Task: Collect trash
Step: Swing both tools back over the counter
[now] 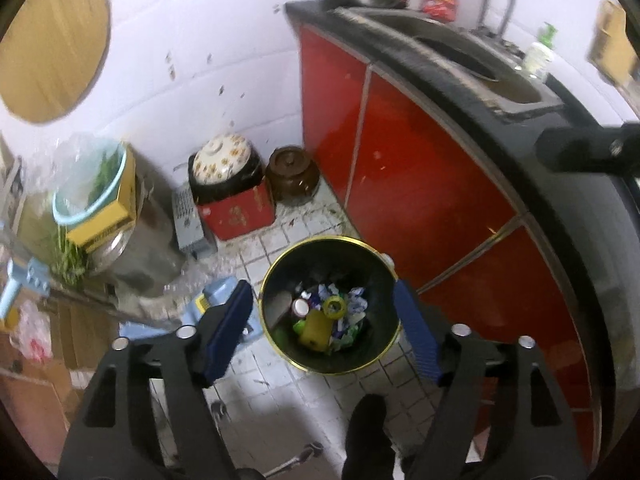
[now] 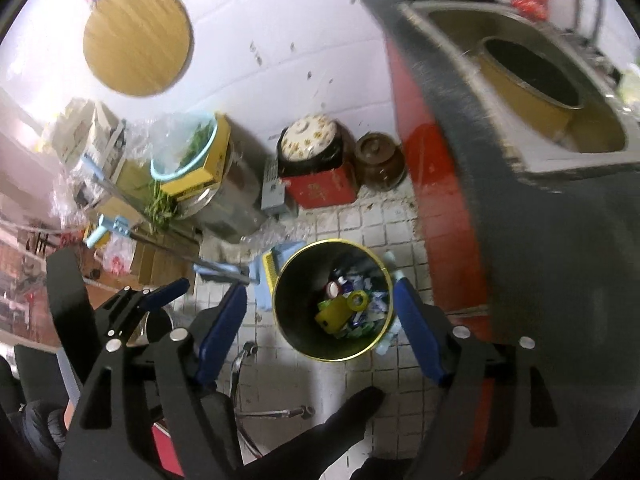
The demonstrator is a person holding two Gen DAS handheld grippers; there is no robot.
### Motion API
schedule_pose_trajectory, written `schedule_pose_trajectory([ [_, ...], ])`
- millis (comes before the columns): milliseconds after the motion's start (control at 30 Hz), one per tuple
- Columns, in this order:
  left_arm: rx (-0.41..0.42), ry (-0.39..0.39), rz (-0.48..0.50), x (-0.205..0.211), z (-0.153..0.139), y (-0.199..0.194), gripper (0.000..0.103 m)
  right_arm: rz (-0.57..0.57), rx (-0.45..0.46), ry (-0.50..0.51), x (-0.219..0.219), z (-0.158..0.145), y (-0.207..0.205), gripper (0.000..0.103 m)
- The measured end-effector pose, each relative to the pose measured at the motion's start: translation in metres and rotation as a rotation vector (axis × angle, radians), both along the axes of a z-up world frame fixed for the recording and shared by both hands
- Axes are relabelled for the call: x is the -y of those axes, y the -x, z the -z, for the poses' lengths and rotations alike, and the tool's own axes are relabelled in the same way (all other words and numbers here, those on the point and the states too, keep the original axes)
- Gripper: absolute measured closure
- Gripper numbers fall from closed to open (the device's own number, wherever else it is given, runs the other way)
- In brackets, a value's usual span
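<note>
Red cabinet fronts (image 1: 420, 168) under a dark counter (image 1: 520, 128) fill the right half of the left wrist view; a sink (image 2: 532, 92) with a yellow-walled basin (image 2: 520, 80) sits upper right in the right wrist view. White tiled wall (image 1: 208, 40) across the top, grimy small-tile floor (image 1: 288, 384) at bottom centre. Round wooden board (image 2: 136, 38) upper left on the wall.

Trash bin (image 1: 276, 280), black inside with a gold rim, stands on the floor at lower centre, close beside the cabinets. Inside: yellow bottle (image 1: 316, 326), a white-capped can (image 1: 300, 306), blue-white wrappers (image 1: 356, 300).

Left gripper (image 1: 326, 334) released, blue pads wide apart, nothing between them, framing the bin from above. Right gripper (image 2: 322, 330) likewise released and empty, over the bin.

Mid left: red box (image 1: 236, 212) with a floral-lidded pot (image 1: 222, 158) on it, brown jar (image 1: 292, 174) just beside. Blue bowl of greens (image 1: 90, 184) at far left. Blue dustpan (image 2: 264, 276) touching the bin's left side.
</note>
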State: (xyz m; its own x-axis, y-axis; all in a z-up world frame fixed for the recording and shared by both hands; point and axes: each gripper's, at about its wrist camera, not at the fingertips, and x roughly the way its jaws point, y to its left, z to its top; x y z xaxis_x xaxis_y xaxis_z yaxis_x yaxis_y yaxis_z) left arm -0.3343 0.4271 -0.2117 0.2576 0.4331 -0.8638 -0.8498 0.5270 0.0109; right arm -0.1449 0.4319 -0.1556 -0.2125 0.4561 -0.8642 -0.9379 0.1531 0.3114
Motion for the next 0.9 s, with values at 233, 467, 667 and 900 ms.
schedule_pose_trajectory([
  [233, 0.053, -0.039, 0.162, 0.047, -0.039, -0.064, 0.02, 0.205, 0.069, -0.081, 0.098, -0.056, -0.063, 0.024],
  [467, 0.119, -0.055, 0.509, 0.141, -0.074, -0.175, 0.019, 0.535, 0.181, -0.102, 0.247, -0.095, -0.143, 0.024],
  [667, 0.187, -0.061, 0.844, 0.258, -0.102, -0.272, 0.019, 0.875, 0.218, -0.084, 0.397, -0.111, -0.196, 0.024],
  [900, 0.215, -0.03, 1.103, 0.376, -0.118, -0.336, 0.017, 1.202, 0.234, -0.054, 0.552, -0.111, -0.212, 0.024],
])
